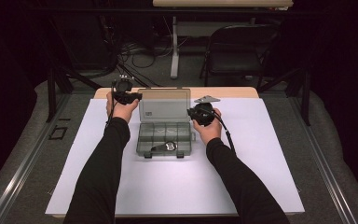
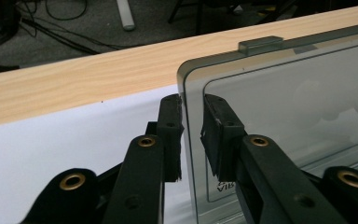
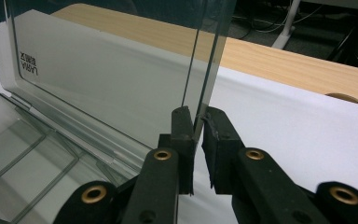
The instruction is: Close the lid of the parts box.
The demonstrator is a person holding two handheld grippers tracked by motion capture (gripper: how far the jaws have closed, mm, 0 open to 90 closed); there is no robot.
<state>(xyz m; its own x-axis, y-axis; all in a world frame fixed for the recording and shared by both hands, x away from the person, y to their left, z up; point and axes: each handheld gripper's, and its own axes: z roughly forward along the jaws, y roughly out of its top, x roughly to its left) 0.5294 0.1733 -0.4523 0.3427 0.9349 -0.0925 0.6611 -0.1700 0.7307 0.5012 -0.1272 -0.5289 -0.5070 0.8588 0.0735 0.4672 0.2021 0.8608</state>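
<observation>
Nearest me, my two forearms come in over the white sheet point(image 1: 177, 186), and just beyond them sits one clear organizer box point(image 1: 164, 138) with its lid point(image 1: 164, 104) standing upright. I count one watch point(image 1: 168, 146) lying in a front compartment; the other compartments look empty. My left gripper point(image 2: 192, 122) has its jaws either side of the lid's left edge — close on it, though a sliver of gap shows on one side, so I call it a light pinch. My right gripper point(image 3: 198, 125) pinches the lid's right edge the same way. As I judge it, the watch is already stowed and the lid is held at both edges — what remains is swinging it down and latching the tab point(image 2: 260, 45). Farther off, the one wooden table edge point(image 2: 74, 84), then one folding chair point(image 1: 242, 51)
</observation>
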